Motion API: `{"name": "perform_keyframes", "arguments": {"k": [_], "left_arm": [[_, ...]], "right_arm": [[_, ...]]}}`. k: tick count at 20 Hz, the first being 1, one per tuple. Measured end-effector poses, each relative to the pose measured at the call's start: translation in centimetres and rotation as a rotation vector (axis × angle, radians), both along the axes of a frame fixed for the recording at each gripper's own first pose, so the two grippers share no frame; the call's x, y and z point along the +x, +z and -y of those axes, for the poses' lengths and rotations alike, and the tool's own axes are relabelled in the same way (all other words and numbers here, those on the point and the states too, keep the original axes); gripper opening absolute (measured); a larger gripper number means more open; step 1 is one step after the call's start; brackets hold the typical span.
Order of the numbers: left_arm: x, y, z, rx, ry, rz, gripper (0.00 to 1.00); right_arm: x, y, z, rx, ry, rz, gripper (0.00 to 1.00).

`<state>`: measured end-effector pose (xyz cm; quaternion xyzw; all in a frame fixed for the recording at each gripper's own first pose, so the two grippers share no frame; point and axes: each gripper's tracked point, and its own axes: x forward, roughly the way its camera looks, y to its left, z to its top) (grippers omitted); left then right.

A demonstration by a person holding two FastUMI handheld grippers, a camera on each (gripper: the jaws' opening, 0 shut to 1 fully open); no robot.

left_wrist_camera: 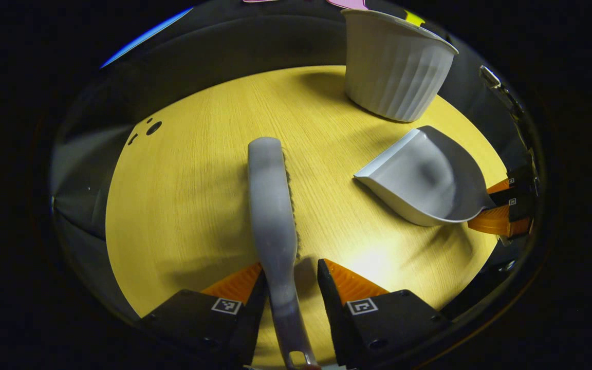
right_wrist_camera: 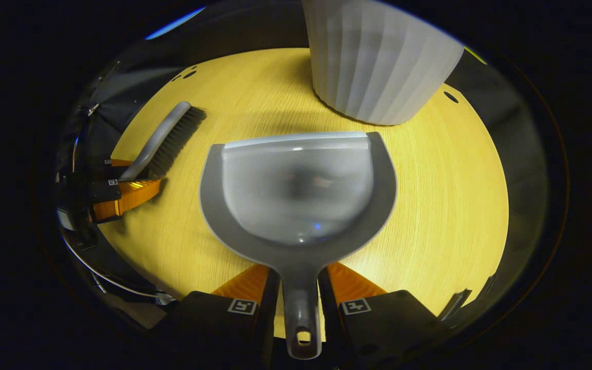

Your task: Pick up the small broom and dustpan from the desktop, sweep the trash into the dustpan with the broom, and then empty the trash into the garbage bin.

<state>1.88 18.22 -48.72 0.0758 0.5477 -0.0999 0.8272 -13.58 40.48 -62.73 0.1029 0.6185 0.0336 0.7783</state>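
Observation:
The grey small broom [left_wrist_camera: 270, 205] lies on the yellow wooden desktop [left_wrist_camera: 183, 205], its bristles along its right side. Its handle runs back between the fingers of my left gripper [left_wrist_camera: 291, 270]. The left finger touches the handle and a gap shows at the right finger, so this gripper is open. In the right gripper view the broom [right_wrist_camera: 165, 136] and the left gripper [right_wrist_camera: 121, 185] are at the far left. My right gripper [right_wrist_camera: 298, 272] is shut on the handle of the grey dustpan [right_wrist_camera: 298, 190], whose mouth faces the bin. The dustpan [left_wrist_camera: 424, 180] and right gripper [left_wrist_camera: 501, 205] are also at the right of the left gripper view.
A white ribbed garbage bin [left_wrist_camera: 396, 72] [right_wrist_camera: 378, 61] stands on the desktop's far side, just beyond the dustpan's front lip. Small dark holes [left_wrist_camera: 153, 127] mark the desktop near its far left edge. Dark cloth surrounds the desktop.

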Motion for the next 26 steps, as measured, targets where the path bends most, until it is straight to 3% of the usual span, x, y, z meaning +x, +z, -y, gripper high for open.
{"name": "perform_keyframes", "arguments": {"k": [2,3,4,8,15,20,26], "left_arm": [[0.3,0.8,0.0,0.004,0.002,0.024,0.64],[0.3,1.2,0.0,0.005,0.004,0.033,0.65],[0.3,1.6,0.0,0.004,0.004,0.043,0.67],[0.9,4.3,0.3,0.007,-0.018,0.124,0.69],[2.9,11.8,3.4,-0.063,-0.070,0.336,0.69],[4.2,18.2,6.0,-0.156,-0.062,0.497,0.69],[5.0,25.7,11.2,-0.259,-0.093,0.689,0.70]], "right_arm": [[-0.4,0.9,0.1,0.008,0.005,0.011,0.51],[-0.7,1.3,0.3,0.006,0.009,0.018,0.67],[-0.8,1.9,0.3,0.009,0.014,0.028,0.61],[-1.1,5.0,0.8,0.011,0.011,0.095,0.68],[2.0,13.4,2.2,0.061,-0.113,0.358,1.00],[4.8,20.6,6.1,0.001,-0.181,0.594,0.99],[5.4,27.7,9.8,-0.098,-0.141,0.811,0.99]]}}
